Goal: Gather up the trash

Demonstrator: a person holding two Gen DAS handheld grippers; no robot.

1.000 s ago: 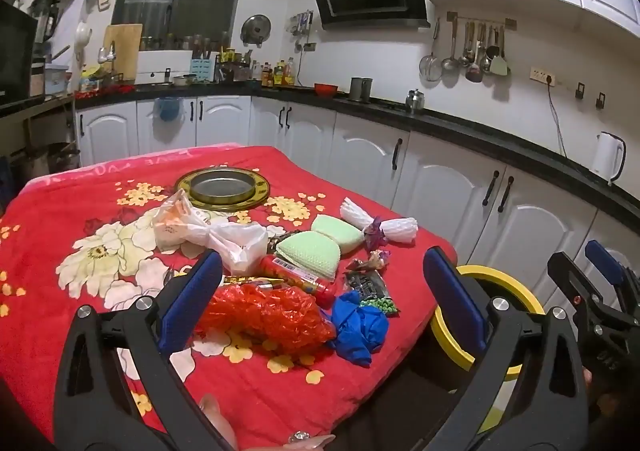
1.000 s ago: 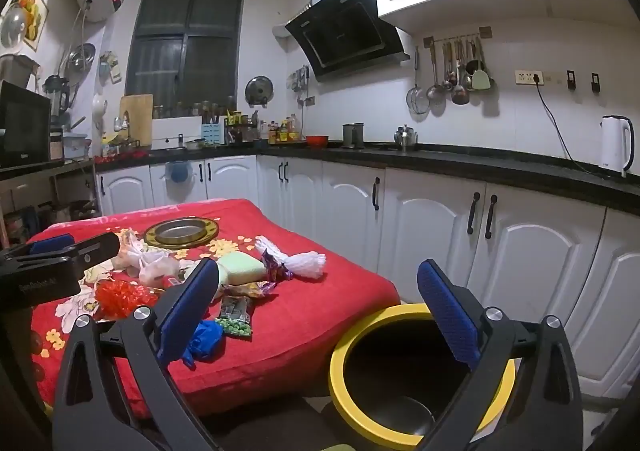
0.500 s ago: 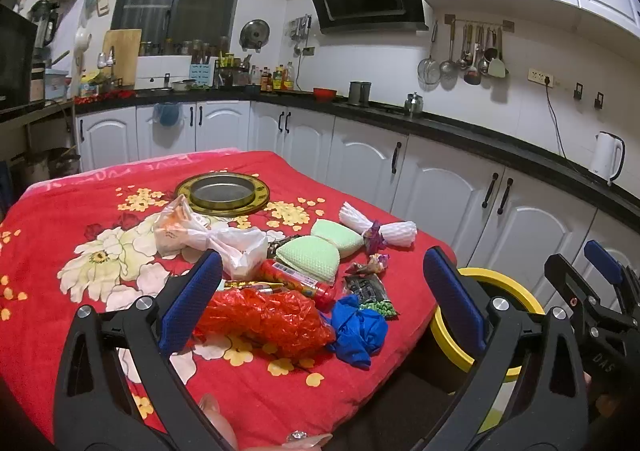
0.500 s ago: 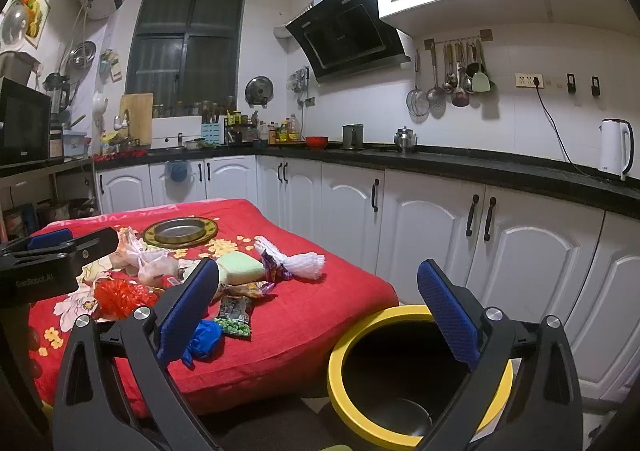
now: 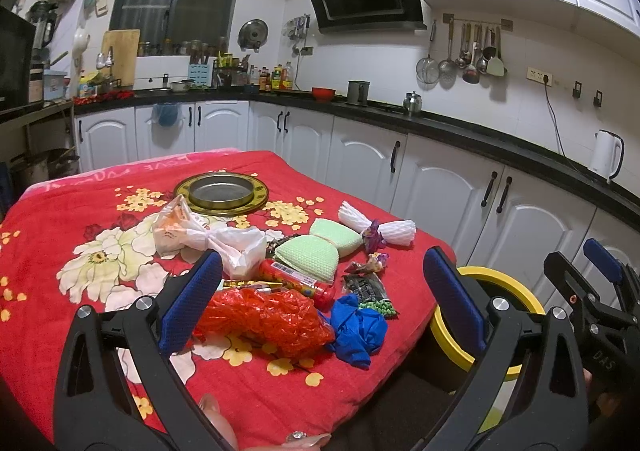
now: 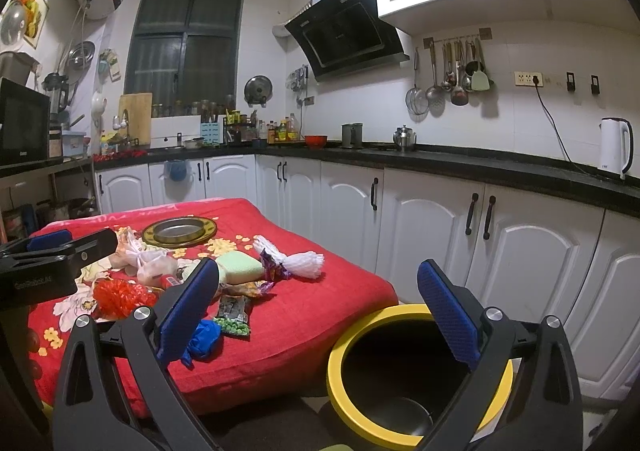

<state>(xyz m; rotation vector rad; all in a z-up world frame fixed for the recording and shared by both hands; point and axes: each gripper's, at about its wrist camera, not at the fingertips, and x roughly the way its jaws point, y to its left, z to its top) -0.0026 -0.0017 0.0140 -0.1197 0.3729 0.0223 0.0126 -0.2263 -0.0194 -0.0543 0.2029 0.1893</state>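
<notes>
Here we are holding both grippers wide apart and empty: the left gripper is framing the red crinkled bag ahead of its fingers, while the right gripper is hanging over the yellow-rimmed bin, where trash presumably goes.

Surface cloth red, printed with white and yellow flowers, pink band at its 12 o'clock edge; on it a gold-rimmed grey metal dish, a crumpled red plastic bag, a blue bag, two pale green mesh sponges, white foam netting with a purple wrapper at its middle, and a translucent white bag with orange print. Bin black inside with a yellow rim. Left gripper and right gripper both black, with blue textured pads on the jaws; cabinets white with black handles, countertop black.
</notes>
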